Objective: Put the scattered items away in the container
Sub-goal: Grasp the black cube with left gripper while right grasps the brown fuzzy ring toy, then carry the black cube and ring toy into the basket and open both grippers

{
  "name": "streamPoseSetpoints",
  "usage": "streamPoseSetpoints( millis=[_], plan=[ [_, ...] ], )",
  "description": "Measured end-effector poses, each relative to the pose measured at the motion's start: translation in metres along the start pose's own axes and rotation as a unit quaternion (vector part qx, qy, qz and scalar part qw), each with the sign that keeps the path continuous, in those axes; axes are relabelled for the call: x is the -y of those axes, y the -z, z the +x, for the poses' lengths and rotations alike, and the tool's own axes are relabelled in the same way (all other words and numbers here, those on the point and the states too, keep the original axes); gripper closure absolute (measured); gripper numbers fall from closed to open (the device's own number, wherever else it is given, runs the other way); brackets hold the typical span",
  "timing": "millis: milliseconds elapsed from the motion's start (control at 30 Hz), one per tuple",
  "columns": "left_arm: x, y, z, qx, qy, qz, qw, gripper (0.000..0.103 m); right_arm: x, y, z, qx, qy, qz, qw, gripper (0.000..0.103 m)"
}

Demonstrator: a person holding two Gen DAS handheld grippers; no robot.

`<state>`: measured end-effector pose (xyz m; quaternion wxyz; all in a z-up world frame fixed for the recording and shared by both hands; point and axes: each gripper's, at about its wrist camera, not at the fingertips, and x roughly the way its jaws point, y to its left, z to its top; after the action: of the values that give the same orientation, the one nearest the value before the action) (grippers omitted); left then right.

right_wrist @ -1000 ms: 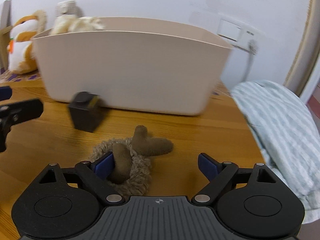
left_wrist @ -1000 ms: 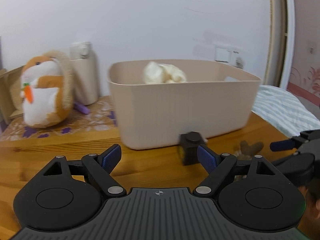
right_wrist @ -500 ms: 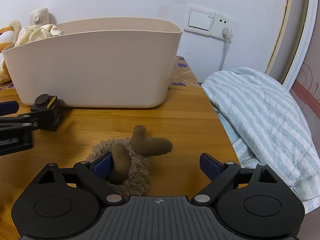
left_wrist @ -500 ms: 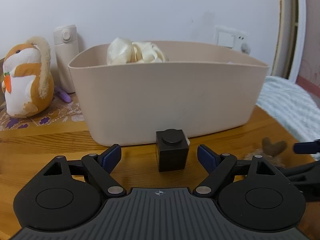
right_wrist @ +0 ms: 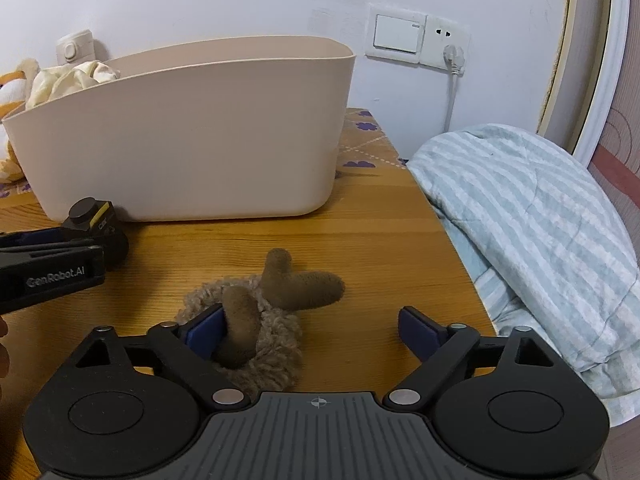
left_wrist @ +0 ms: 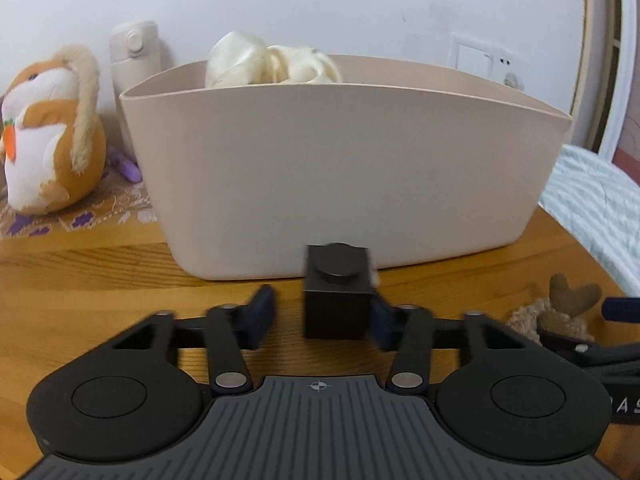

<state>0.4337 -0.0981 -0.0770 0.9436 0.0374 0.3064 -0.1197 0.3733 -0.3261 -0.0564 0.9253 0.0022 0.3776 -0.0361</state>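
A small black cube with a round cap stands on the wooden table just in front of the beige bin. My left gripper is half closed around the cube; the right finger touches its side, and a gap remains at the left finger. The cube also shows in the right wrist view. A brown fuzzy plush with antlers lies between the wide-open fingers of my right gripper, close to the left finger. Cream cloth sits inside the bin.
A hamster plush, a white flask and a purple pen stand left of the bin on a patterned mat. A striped blanket lies off the table's right edge. A wall socket is behind.
My left gripper has moved forward around the black cube and its fingers have narrowed onto it. The right gripper has shifted little and stays open over the brown plush.
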Motion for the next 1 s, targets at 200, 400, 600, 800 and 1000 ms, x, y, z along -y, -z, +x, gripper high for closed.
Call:
streamPoseSetpoints(
  millis=[200, 400, 600, 800, 1000],
  plan=[
    [0.000, 0.005, -0.007, 0.002, 0.009, 0.010, 0.9999, 0.071, -0.004, 0.001, -0.004, 0.003, -0.023, -0.006, 1.000, 0.042],
    [0.002, 0.013, -0.019, 0.001, 0.015, 0.019, 0.9997, 0.071, -0.009, 0.002, -0.010, 0.002, -0.031, -0.013, 0.999, 0.075],
    [0.004, 0.018, -0.035, 0.006, 0.017, 0.024, 0.9995, 0.071, -0.009, 0.008, -0.018, 0.003, -0.032, 0.000, 0.999, 0.080],
    [0.003, 0.015, -0.058, 0.024, 0.026, 0.027, 0.9990, 0.071, -0.002, 0.011, -0.036, 0.020, -0.036, 0.009, 0.999, 0.081],
    [0.002, 0.011, -0.083, 0.049, 0.022, 0.044, 0.9976, 0.071, 0.003, 0.006, -0.064, 0.048, -0.042, 0.009, 0.998, 0.081]
  ],
)
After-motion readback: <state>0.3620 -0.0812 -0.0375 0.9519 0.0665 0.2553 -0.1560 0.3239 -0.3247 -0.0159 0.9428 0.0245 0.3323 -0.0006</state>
